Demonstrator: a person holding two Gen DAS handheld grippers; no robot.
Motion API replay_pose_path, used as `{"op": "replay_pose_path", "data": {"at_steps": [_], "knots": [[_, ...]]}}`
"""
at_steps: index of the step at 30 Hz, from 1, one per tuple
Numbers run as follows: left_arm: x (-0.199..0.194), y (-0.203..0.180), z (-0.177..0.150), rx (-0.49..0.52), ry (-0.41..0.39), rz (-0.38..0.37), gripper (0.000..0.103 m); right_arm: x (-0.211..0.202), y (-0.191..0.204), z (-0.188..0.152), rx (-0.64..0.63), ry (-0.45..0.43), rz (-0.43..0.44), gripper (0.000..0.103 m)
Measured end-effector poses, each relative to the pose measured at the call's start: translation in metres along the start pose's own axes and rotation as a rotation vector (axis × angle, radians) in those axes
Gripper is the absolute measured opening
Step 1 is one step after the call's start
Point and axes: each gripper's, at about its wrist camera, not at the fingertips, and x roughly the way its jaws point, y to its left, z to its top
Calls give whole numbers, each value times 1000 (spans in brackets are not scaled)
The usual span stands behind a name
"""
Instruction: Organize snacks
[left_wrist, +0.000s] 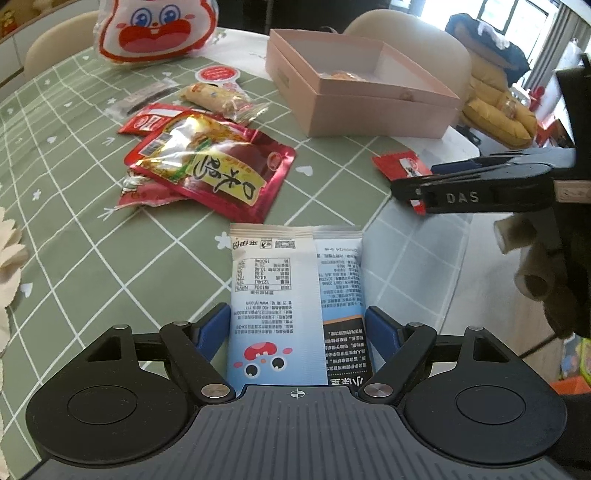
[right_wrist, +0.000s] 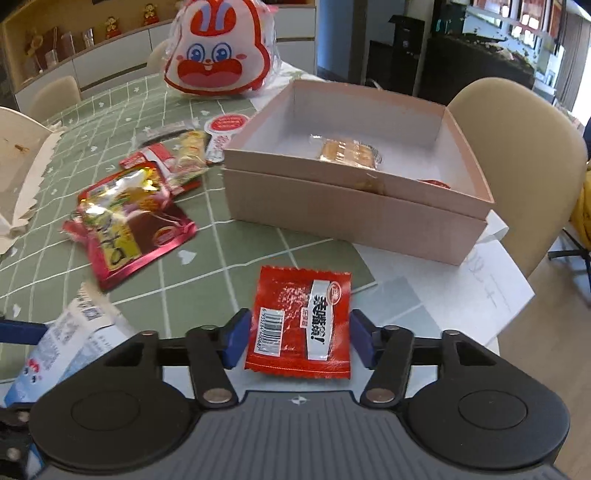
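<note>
Edges: red packet (right_wrist: 288, 295) lies near the table's near edge, where the green checked cloth (left_wrist: 74, 240) ends and a grey-white cover begins; pink box (right_wrist: 351, 221) stands just beyond it, open-topped, its near wall facing the gripper.
Open room: bare cloth between the red packet and the box; heap of foil snack bags (left_wrist: 207, 166) is well to the left; white paper sheet (right_wrist: 498, 288) pokes out from under the box on the right.
Right gripper (right_wrist: 297, 325): blue pads press both side edges of the red packet, clamped on it.
Left gripper (left_wrist: 297, 314): blue pads stand at the two long sides of a blue-and-white packet (left_wrist: 273, 277); cannot tell whether they press.
Axis, red packet: nearly square, barcode and white label run lengthwise away from the camera, crimped ends near and far.
Axis, blue-and-white packet: long axis points away along the fingers, print side up.
Box contents: one wrapped biscuit (right_wrist: 347, 151), something red in the near right corner.
Room: rabbit-face bag (right_wrist: 218, 55) at the far table end; beige chair (right_wrist: 517, 155) behind the box; bright windows beyond.
</note>
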Motion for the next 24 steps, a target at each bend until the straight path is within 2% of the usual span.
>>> {"op": "replay_pose_path", "data": {"at_steps": [2, 7, 10, 14, 16, 19, 22, 24], "knots": [[-2, 0, -2, -1, 0, -14, 84, -11, 4, -4, 16, 2, 12, 47], [-6, -2, -9, 15, 7, -49, 83, -51, 11, -20, 81, -40, 28, 44], [-11, -2, -10, -12, 17, -118, 82, -75, 11, -24, 107, -68, 32, 42], [-36, -5, 7, -54, -63, -185, 81, -109, 6, -18, 113, -128, 20, 39], [-58, -9, 29, -79, -130, -240, 81, -129, -2, -12, 117, -172, 27, 39], [-104, -19, 84, -69, -258, -314, 81, -160, -24, 9, 127, -232, 43, 39], [-147, -40, 154, 14, -371, -308, 82, -191, -48, 42, 87, -323, 30, 39], [-160, -53, 198, 13, -391, -323, 82, -213, -68, 73, 65, -388, -2, 39]]}}
